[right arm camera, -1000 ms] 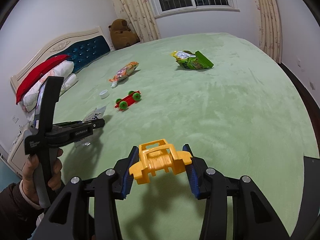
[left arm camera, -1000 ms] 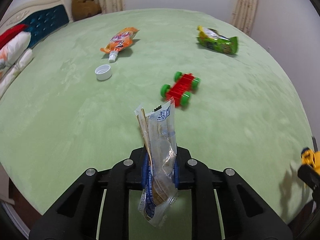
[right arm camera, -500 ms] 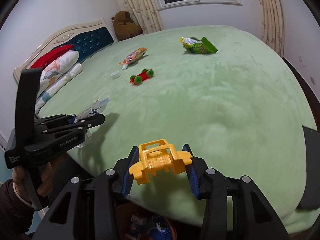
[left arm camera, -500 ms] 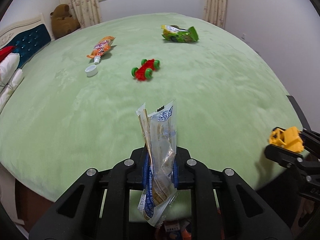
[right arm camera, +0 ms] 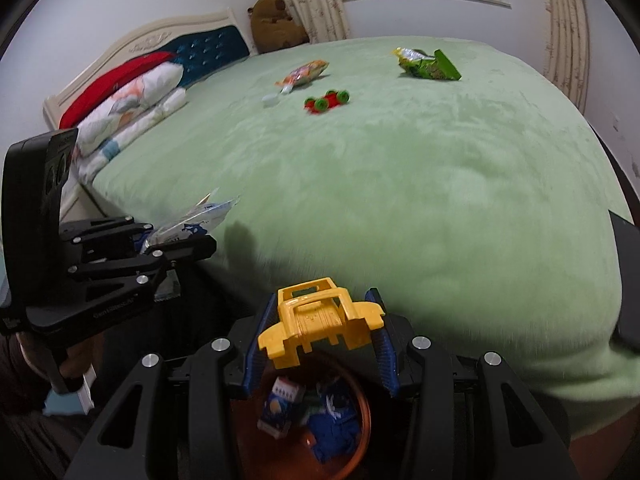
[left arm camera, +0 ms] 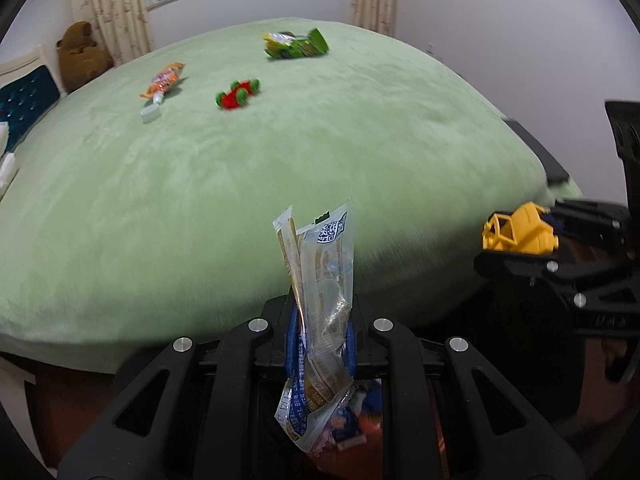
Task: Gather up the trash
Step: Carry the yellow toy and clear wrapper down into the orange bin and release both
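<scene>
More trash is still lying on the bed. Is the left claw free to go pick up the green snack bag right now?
Probably not: the left claw is shut on a clear wrapper, and the green snack bag lies far across the bed.

1. We see the bed ahead; the pillows lie at its far left, against the headboard.
2. The toy car lies mid-bed, the pouch and cap to its left, the snack bag far right.
3. The bin sits below the bed's near edge, under the held toy truck.
4. The wrapper is left of the truck.
</scene>
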A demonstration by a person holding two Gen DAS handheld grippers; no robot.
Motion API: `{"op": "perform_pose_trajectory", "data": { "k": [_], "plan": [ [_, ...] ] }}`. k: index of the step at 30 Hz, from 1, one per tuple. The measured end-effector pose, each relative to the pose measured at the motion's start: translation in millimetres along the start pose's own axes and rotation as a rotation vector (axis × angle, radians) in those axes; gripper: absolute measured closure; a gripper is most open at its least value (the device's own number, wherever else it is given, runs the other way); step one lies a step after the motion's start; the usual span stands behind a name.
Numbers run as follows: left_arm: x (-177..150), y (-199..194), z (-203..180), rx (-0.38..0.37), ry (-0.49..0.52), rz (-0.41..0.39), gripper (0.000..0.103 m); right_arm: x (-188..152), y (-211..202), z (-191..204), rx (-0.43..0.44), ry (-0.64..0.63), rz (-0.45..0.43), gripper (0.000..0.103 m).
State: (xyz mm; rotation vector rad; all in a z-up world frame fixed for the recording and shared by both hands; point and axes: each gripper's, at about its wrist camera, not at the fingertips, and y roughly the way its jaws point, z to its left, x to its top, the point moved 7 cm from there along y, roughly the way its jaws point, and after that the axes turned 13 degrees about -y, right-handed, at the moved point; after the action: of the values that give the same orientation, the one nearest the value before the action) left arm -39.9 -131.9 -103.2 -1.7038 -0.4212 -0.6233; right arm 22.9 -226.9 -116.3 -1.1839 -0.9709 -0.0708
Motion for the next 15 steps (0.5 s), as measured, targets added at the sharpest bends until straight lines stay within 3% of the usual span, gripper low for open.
{"op": "perform_pose_trajectory", "data": {
  "k": [15],
  "plan": [
    [-96.9,41.2,0.0,-0.035,0.072,0.254,0.087,-89.7,43.2,34.0,0.102,-0.020,0.235,0.058]
  ]
}}
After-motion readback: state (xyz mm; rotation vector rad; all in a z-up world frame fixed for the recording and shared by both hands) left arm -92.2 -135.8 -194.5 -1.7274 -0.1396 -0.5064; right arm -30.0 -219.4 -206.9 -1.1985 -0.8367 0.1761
